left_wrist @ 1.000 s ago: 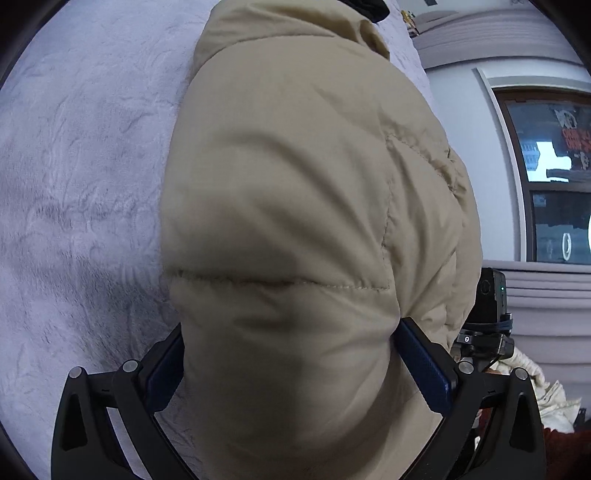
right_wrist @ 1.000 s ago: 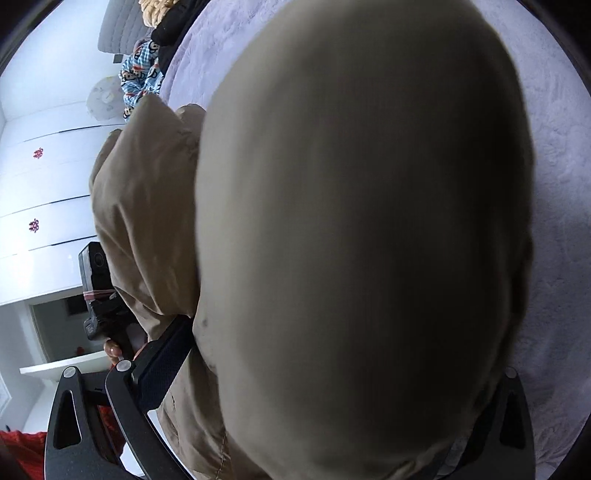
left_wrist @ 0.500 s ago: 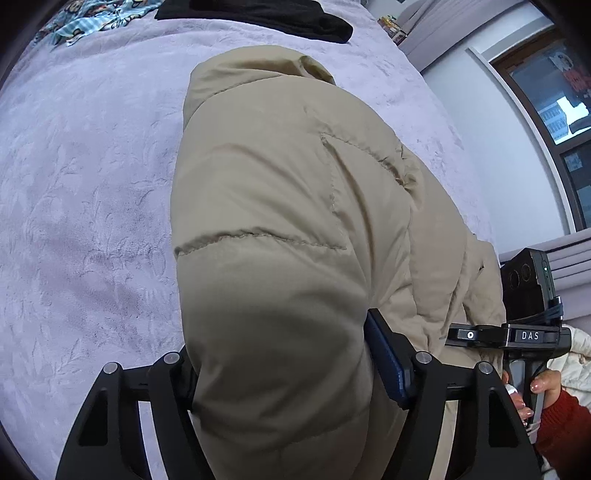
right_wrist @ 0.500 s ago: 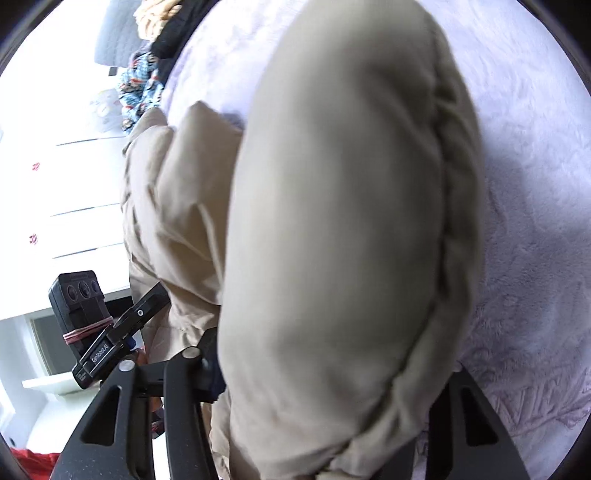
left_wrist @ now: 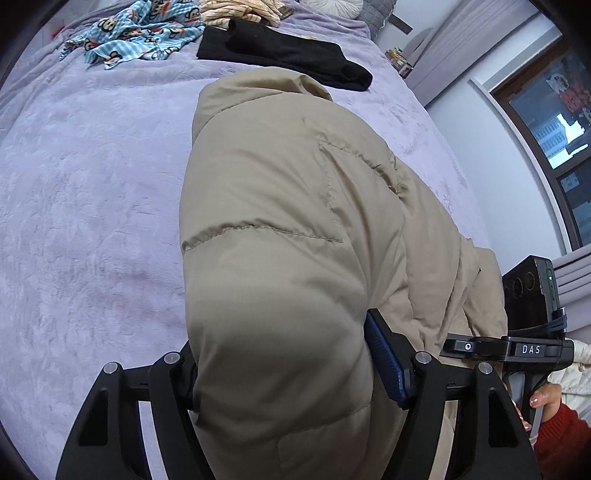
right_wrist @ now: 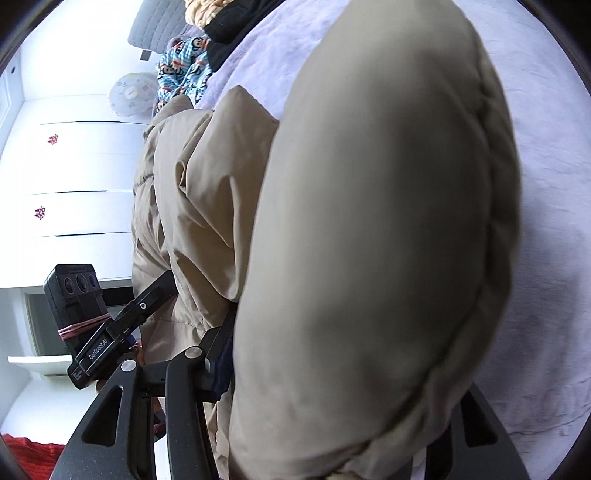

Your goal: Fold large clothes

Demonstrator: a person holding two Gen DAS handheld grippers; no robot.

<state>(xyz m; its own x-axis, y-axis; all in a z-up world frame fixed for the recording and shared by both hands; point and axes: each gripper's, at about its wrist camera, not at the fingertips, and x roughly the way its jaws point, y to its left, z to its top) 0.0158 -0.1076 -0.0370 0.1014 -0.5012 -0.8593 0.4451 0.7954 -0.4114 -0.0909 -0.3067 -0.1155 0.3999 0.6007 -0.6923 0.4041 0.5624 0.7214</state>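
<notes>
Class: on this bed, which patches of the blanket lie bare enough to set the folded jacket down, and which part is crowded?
Bare: the lavender blanket left of the beige puffer jacket, and the strip to its right toward the wall. Crowded: the far end, where the black garment, the blue monkey-print cloth and a cream striped cloth lie.

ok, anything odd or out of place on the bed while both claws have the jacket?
Nothing damaged or spilled. The beige puffer jacket is pinched in the left claw and the right claw. Only untidiness: a blue monkey-print cloth lies crumpled at the far end of the purple bedspread, beside a black garment.
</notes>
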